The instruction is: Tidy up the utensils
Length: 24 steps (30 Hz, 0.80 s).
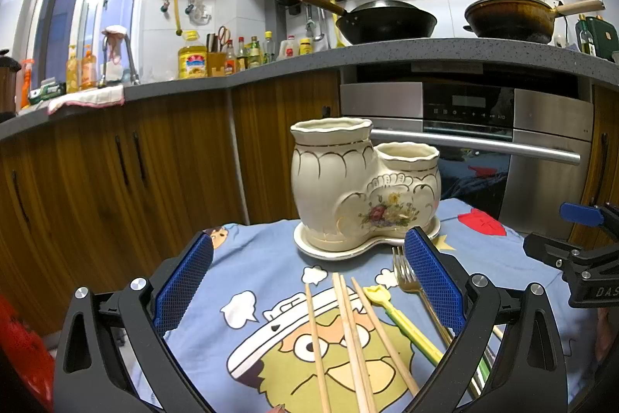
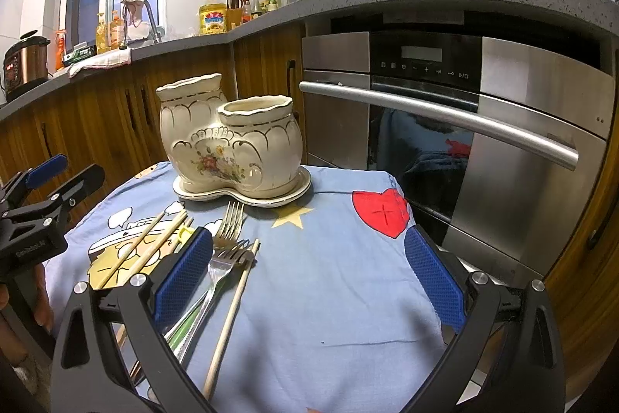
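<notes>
A cream ceramic utensil holder (image 1: 359,184) (image 2: 228,142) with two openings stands on its saucer at the far side of a small table. Both openings look empty. Several wooden chopsticks (image 1: 350,335) (image 2: 147,250), a yellow-green plastic utensil (image 1: 410,328) and a gold fork (image 1: 406,277) (image 2: 230,223) lie on the cartoon-print cloth in front of it. More forks (image 2: 224,269) and a single chopstick (image 2: 232,312) lie beside my right gripper's left finger. My left gripper (image 1: 309,281) hangs open over the chopsticks. My right gripper (image 2: 309,277) is open over bare cloth.
The blue cloth (image 2: 329,277) covers a small table whose edges drop off close on all sides. Behind stand wooden cabinets (image 1: 116,180), a steel oven (image 2: 464,126) with a protruding handle, and a countertop (image 1: 425,49) carrying bottles and two pans.
</notes>
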Each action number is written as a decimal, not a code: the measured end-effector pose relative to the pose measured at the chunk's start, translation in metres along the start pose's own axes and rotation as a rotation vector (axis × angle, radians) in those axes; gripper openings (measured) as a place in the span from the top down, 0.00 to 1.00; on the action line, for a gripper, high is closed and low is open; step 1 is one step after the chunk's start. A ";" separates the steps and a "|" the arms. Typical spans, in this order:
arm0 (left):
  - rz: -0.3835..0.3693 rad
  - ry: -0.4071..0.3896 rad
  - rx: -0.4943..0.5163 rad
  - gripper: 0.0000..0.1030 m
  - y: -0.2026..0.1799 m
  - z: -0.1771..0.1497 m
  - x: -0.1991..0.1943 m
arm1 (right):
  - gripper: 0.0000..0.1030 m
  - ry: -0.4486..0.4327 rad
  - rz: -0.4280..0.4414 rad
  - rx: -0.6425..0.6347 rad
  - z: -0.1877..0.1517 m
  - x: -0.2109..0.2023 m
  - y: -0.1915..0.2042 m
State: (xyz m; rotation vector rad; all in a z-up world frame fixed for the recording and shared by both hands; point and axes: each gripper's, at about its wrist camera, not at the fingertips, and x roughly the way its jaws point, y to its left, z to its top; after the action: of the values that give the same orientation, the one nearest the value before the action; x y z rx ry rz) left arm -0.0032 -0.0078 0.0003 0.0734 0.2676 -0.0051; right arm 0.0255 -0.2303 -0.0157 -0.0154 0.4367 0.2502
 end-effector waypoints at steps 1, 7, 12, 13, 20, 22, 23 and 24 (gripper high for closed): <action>0.000 0.000 0.000 0.05 0.000 0.000 0.000 | 0.05 -0.001 -0.001 -0.001 0.000 0.000 0.000; 0.000 0.001 0.001 0.05 0.000 0.000 0.000 | 0.05 0.001 0.001 0.002 0.000 0.000 0.000; 0.000 0.001 0.001 0.05 -0.001 0.000 -0.001 | 0.05 0.001 0.000 -0.004 -0.001 0.000 0.000; 0.000 0.001 0.001 0.05 0.000 0.000 0.000 | 0.05 0.000 -0.001 -0.005 -0.001 0.000 0.000; 0.000 0.002 0.001 0.05 -0.001 0.000 0.000 | 0.05 0.000 0.000 -0.003 -0.001 0.000 0.000; 0.000 0.002 0.002 0.05 -0.001 0.000 0.000 | 0.05 0.002 0.002 -0.001 -0.001 0.000 0.000; 0.000 0.002 0.001 0.05 -0.001 0.000 0.000 | 0.05 0.000 0.003 -0.002 -0.001 -0.001 0.000; 0.000 0.003 0.002 0.05 0.000 0.000 0.000 | 0.05 -0.001 0.001 -0.003 -0.001 0.000 0.000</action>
State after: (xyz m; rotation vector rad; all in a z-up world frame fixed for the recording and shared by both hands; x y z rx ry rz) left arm -0.0028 -0.0079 0.0005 0.0751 0.2703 -0.0051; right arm 0.0249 -0.2300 -0.0165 -0.0182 0.4356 0.2514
